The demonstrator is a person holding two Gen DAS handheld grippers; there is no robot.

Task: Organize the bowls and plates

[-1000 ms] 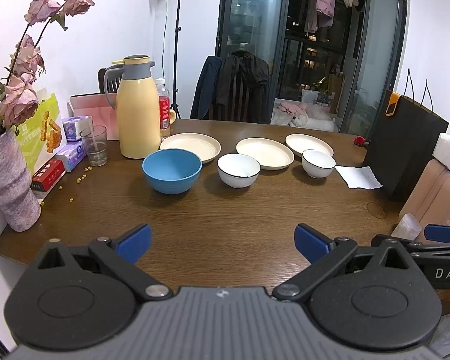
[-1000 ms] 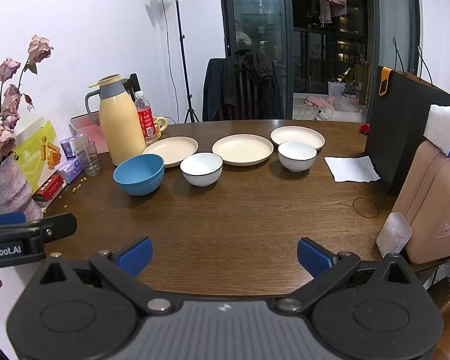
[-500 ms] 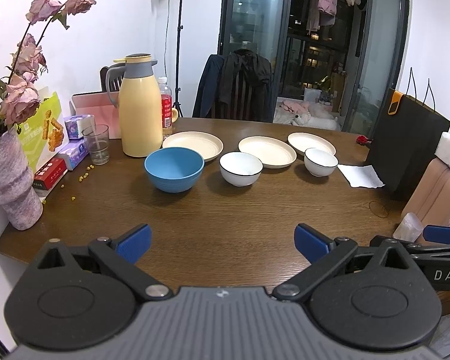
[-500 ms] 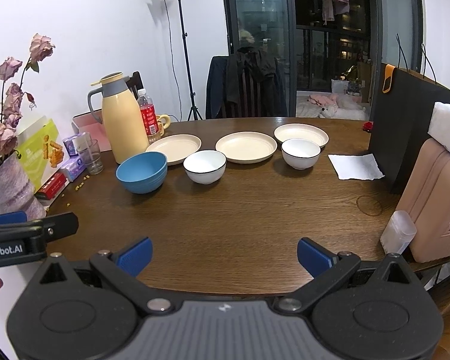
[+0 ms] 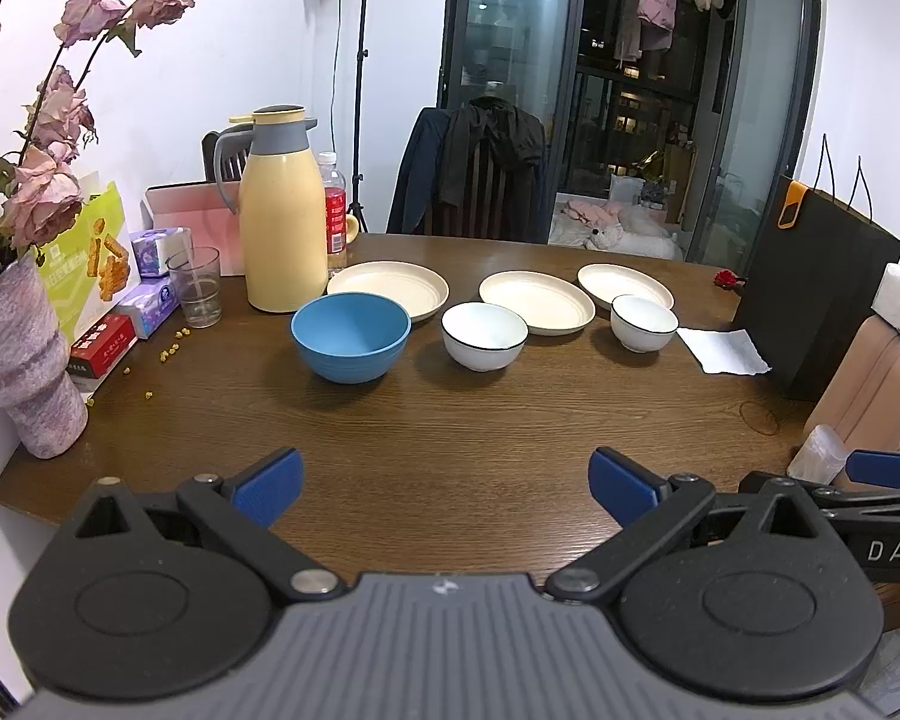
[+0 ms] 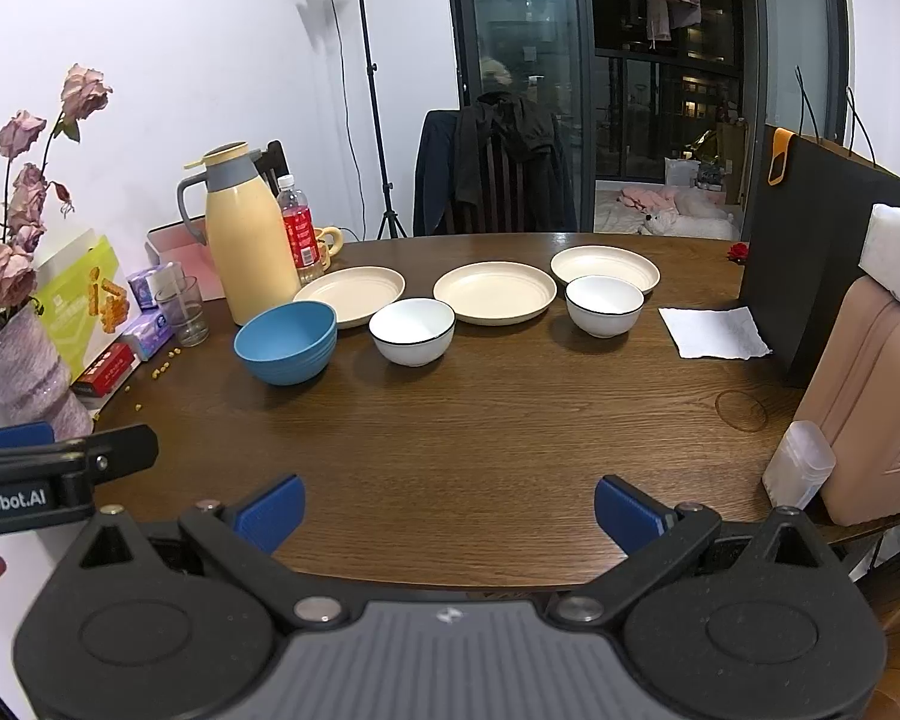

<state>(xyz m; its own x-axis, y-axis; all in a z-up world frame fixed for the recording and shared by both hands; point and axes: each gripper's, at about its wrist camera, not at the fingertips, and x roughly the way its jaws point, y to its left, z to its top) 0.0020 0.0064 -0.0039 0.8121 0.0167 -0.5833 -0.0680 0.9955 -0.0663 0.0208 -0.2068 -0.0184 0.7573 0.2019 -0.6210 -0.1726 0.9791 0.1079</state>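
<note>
Blue ribbed bowl (image 5: 350, 336): upright, empty, leftmost of my front row; its far rim overlaps the left plate in view.
Middle white bowl with thin black rim (image 5: 484, 335): upright, empty, between left and centre plates.
Right white black-rimmed bowl (image 5: 643, 322): upright, empty, just before the right plate.
Three cream round shallow plates, left (image 5: 388, 289), centre (image 5: 536, 302), right (image 5: 624, 286): flat in a row behind the bowls, unstacked.
</note>
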